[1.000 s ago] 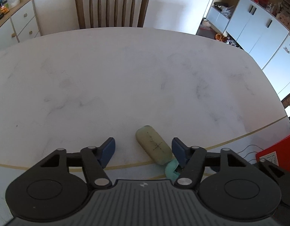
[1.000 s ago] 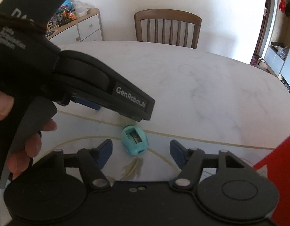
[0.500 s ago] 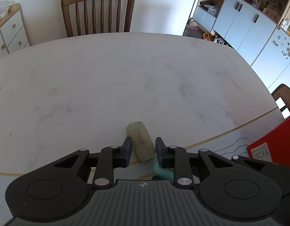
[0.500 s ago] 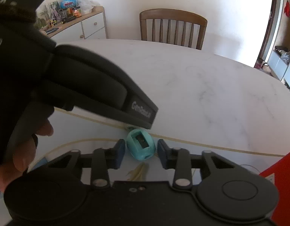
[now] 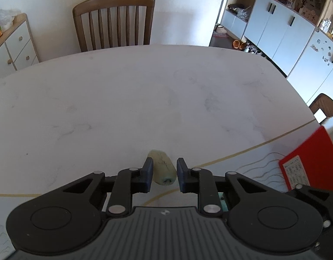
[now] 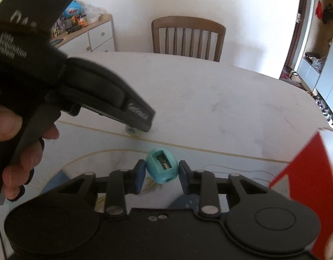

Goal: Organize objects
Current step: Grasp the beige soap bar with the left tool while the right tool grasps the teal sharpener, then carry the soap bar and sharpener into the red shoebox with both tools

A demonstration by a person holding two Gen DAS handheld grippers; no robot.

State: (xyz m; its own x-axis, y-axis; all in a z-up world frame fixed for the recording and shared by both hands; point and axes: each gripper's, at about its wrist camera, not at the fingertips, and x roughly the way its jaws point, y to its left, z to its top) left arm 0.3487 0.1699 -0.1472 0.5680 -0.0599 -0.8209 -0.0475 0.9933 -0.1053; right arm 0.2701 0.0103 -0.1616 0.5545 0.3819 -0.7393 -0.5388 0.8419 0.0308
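We see the left gripper (image 5: 162,174) with its jaws clamped narrow on a pale eraser (image 5: 162,168), held above the marble tabletop (image 5: 144,99). The right gripper (image 6: 160,173) pinches a teal sharpener (image 6: 162,169) between its jaws. A red box (image 5: 304,164) lies at three o'clock, a wooden chair (image 5: 114,21) at twelve.

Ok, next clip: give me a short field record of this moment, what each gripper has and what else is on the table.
left gripper: shut on pale eraser
right gripper: shut on teal sharpener
surface: white marble table
right of grippers: red box, partly in view
background: wooden chair at far side of table
person: hand on left gripper's handle
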